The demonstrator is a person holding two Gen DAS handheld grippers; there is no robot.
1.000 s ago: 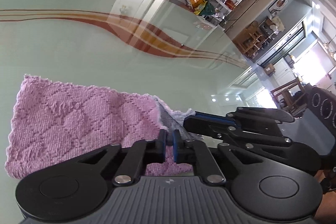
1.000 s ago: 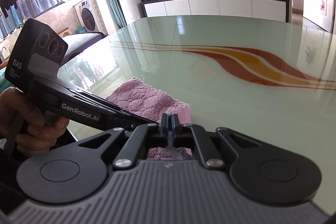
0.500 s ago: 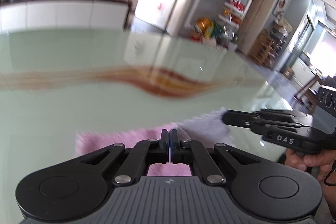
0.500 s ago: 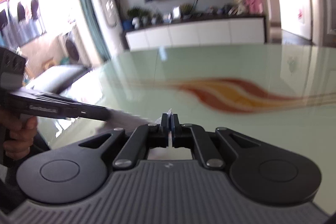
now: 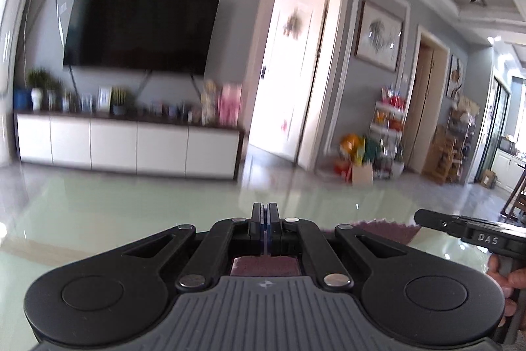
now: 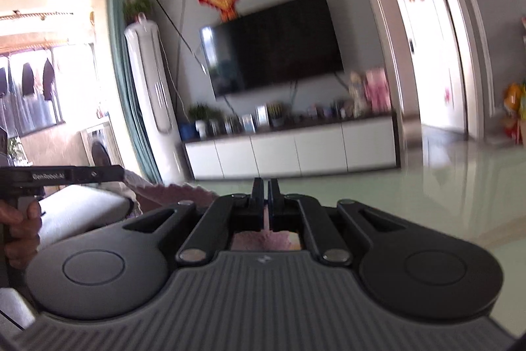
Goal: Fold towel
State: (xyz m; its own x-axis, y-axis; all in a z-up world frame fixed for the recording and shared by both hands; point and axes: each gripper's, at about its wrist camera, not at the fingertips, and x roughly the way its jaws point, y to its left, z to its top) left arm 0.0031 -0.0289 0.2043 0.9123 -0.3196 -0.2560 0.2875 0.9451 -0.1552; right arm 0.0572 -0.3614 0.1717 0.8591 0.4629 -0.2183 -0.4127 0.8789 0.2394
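L gripper (image 5: 264, 221) sits at 6 o'clock of its own view, jaws pinched together w/ almost no gap. Pink towel (image 5: 264, 265) shows in the window just behind the fingers, so the gripper is prob. clamped on an edge or corner of it. That hold keeps the cloth hanging from a fixed point rather than lying slack.

At 3–4 o'clock of the L view, more towel fringe peeks past the linkage, running toward the other tool, marked "DAS", w/ a hand (image 5: 508, 280) on its grip. So the cloth spans between the two tools, lifted off the glass desk (image 5: 115, 213), which lies below at 8–9 o'clock.

In the R view, at 9 o'clock, the L tool holds a pale-pink towel edge (image 6: 171, 191) that runs across toward centre. R gripper (image 6: 265, 203) at 6 o'clock is likewise squeezed tight, pink cloth visible right between and behind its fingers.

Both cams look level at the TV and cabinet, not down, which fits a raised, stretched towel. Judgement: mid-carry of an edge for a fold. How many folds it has can't be told, since most of the cloth is hidden under the tools.
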